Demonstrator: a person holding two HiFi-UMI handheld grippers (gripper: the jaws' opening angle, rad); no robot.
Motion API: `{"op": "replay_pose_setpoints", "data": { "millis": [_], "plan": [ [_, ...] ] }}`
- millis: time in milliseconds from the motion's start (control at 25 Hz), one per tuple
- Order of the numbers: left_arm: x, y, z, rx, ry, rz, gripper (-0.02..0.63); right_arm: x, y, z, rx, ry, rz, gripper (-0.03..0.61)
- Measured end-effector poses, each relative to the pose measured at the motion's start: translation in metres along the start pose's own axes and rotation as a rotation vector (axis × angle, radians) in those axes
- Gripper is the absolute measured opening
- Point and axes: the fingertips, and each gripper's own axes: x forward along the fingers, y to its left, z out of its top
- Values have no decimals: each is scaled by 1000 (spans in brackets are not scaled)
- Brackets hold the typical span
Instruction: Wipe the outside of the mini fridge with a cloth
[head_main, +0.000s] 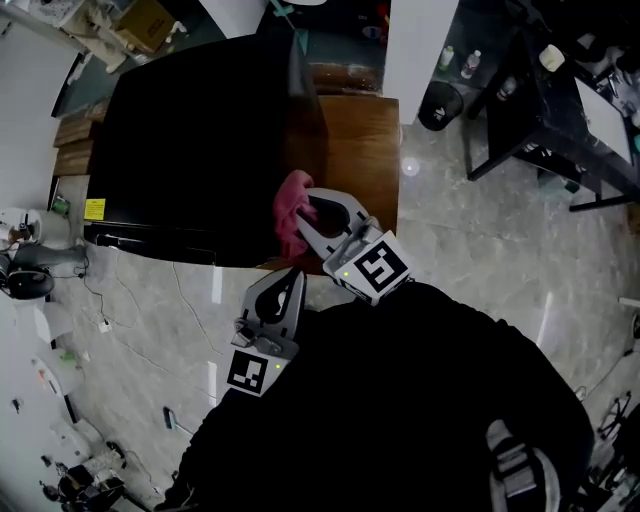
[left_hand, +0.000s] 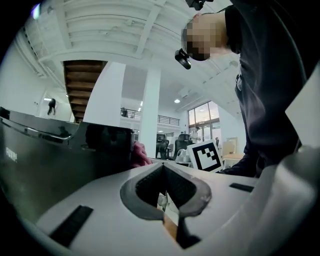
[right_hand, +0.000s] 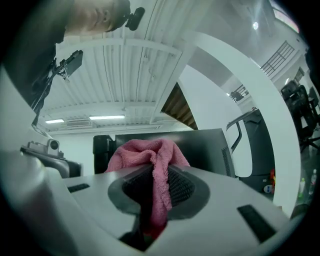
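Mini fridge (head_main: 190, 150): black and glossy, standing on a wooden surface (head_main: 360, 150), and filling the upper left of the head view.
Cloth (head_main: 292, 210): pink terry, bunched up, right against the fridge's side near its closest corner.
Right gripper (head_main: 312, 212): there it is at that corner, fingers pinching a fold of the cloth. The rest of the cloth puffs out past the tips towards the dark fridge wall.
Left gripper (head_main: 287, 280): lower down and nearer the person, apart from the fridge. Its fingers are pressed together with nothing between them.
Seen from the left gripper: the fridge wall sits just to its left, with a peek of pink at the edge and the right gripper's marker cube (left_hand: 206, 156) beyond.
Person (head_main: 420, 400): dark clothing, leaning over both grippers.
Floor (head_main: 480, 260): pale marbled tiles all around the surface.
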Motion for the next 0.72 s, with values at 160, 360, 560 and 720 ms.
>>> {"op": "replay_pose_setpoints", "data": {
  "millis": [160,360,560,720],
  "plan": [
    [20,-3,-2,17,3,65,6,11,-31,-2,3,-9,8,75],
    [53,-1,-4,20,13,113,6,29,-66,1,-3,-17,3,74],
    [85,0,2,16,2,132,6,45,-102,6,-25,-31,-30,71],
    [107,3,7,28,-25,146,6,60,-135,11,-34,-46,-65,69]
  ]
}}
